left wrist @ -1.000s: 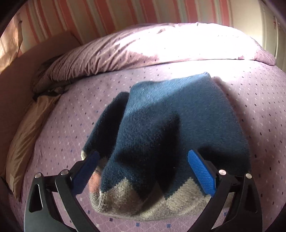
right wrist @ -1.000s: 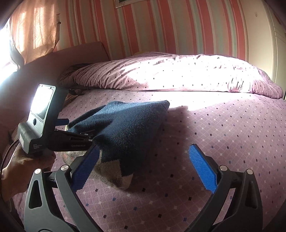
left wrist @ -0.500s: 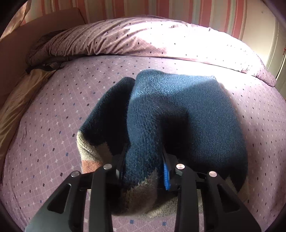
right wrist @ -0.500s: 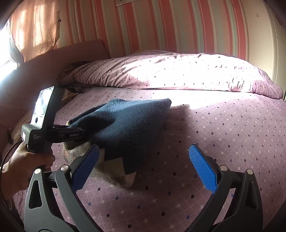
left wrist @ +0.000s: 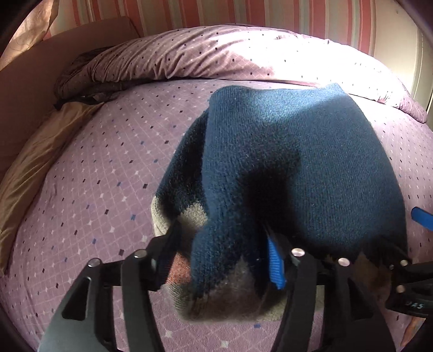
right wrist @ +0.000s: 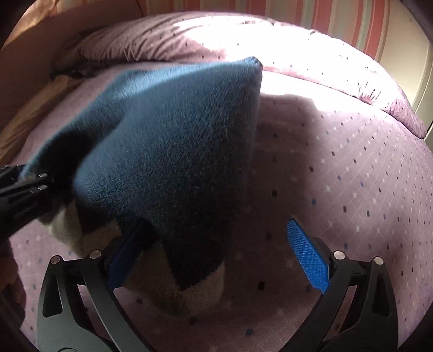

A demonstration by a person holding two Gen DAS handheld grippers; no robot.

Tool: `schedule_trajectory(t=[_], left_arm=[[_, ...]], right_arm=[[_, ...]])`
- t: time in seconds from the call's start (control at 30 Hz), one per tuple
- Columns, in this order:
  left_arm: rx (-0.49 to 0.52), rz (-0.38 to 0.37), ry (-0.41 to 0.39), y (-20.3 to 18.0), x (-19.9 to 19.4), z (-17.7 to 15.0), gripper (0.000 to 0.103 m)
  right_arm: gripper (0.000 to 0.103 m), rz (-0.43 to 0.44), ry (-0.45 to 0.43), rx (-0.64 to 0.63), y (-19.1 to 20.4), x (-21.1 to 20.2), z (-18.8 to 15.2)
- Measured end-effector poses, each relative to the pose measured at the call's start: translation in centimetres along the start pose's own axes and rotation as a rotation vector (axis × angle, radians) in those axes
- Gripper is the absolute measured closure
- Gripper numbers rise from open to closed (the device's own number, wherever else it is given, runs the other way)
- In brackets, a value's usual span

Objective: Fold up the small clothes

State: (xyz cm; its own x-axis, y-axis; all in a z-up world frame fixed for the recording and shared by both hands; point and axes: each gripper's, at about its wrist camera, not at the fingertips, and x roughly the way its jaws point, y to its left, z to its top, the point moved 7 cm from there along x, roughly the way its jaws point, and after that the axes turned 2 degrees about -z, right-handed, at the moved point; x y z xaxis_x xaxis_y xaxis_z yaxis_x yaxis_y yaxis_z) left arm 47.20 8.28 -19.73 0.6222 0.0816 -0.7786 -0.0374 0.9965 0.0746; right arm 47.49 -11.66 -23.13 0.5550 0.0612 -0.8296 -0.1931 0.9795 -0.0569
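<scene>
A dark blue knitted sweater with a grey, beige and rust zigzag hem (left wrist: 292,168) lies bunched in a folded heap on the bed with the mauve diamond-dotted sheet (left wrist: 102,173), its hem end nearest both cameras. The left tool (left wrist: 222,260) is pressed together on a pinched ridge of the sweater near the hem; one blue ribbed pad (left wrist: 275,266) shows against the wool, and the other finger is mostly buried in the knit. In the right wrist view that same black tool enters from the left edge, biting the sweater's left side and holding it up slightly, so the blue cloth slopes away from it toward the far corner.

The right tool (right wrist: 219,257) has its fingers spread wide apart at the sweater's right hem corner. Its left blue pad (right wrist: 127,251) is tucked under the overhanging edge of the knit, touching or nearly touching it, while its right pad (right wrist: 305,260) stands over bare sheet beside the sweater. Beyond the sweater a crumpled duvet in the same mauve print (left wrist: 243,54) lies across the bed in sunlight, and a tan satin pillow (left wrist: 35,162) sits left of the sweater at the bed's edge. A striped pink wall (left wrist: 243,12) rises behind the duvet.
</scene>
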Motion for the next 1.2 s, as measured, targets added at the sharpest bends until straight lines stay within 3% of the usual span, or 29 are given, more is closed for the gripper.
schedule_trajectory(t=[0.07,0.17,0.37,0.5,0.6,0.67,0.7,0.77,0.87,1.0,1.07,1.13,1.2], left_arm=[[-0.016,0.04,-0.014,0.8,-0.1,0.0,0.015],[-0.061,0.015,-0.03,1.8,-0.9,0.4,0.007],[0.083,0.071,-0.077,0.4,-1.4,3.0,0.006],[0.02,0.039,-0.077,1.7,-0.9,3.7,0.001],[0.073,0.041,-0.05,1.1,0.7,3.2,0.001],[0.034,-0.005,-0.05,1.3,1.2,3.5,0.001],[-0.021,-0.063,-0.054,1.5,1.0,4.0,0.001],[-0.081,-0.15,-0.083,1.5,0.3,5.3,0.001],[-0.042,-0.139,-0.1,0.9,0.0,7.8,0.001],[0.05,-0.046,0.029,0.2,3.9,9.3,0.001],[0.077,-0.021,0.101,0.4,6.2,8.8,0.001],[0.087,-0.033,0.122,0.7,7.2,8.1,0.001],[0.102,-0.039,0.098,0.7,7.2,7.6,0.001]], right_arm=[[0.003,0.031,-0.007,0.013,-0.4,0.6,-0.4],[0.003,0.057,-0.037,-0.002,-0.8,-0.8,0.3],[0.003,0.028,-0.158,0.059,-3.6,-3.8,4.1],[0.003,-0.035,-0.108,0.029,-4.7,-1.2,5.8],[0.003,-0.039,-0.036,-0.01,-4.5,2.0,5.3],[0.003,-0.043,-0.032,-0.034,-4.6,1.8,6.0],[0.003,-0.05,-0.043,-0.036,-4.7,1.2,6.4],[0.003,-0.02,-0.121,-0.014,-4.8,-0.4,7.5],[0.003,0.007,-0.169,0.035,-5.2,-1.3,8.5],[0.003,-0.037,-0.165,0.053,-5.4,0.2,10.8],[0.003,-0.081,-0.105,0.031,-5.8,2.3,11.5],[0.003,-0.06,-0.008,0.006,-5.6,5.2,11.0],[0.003,-0.057,0.003,-0.032,-5.3,5.9,11.0]])
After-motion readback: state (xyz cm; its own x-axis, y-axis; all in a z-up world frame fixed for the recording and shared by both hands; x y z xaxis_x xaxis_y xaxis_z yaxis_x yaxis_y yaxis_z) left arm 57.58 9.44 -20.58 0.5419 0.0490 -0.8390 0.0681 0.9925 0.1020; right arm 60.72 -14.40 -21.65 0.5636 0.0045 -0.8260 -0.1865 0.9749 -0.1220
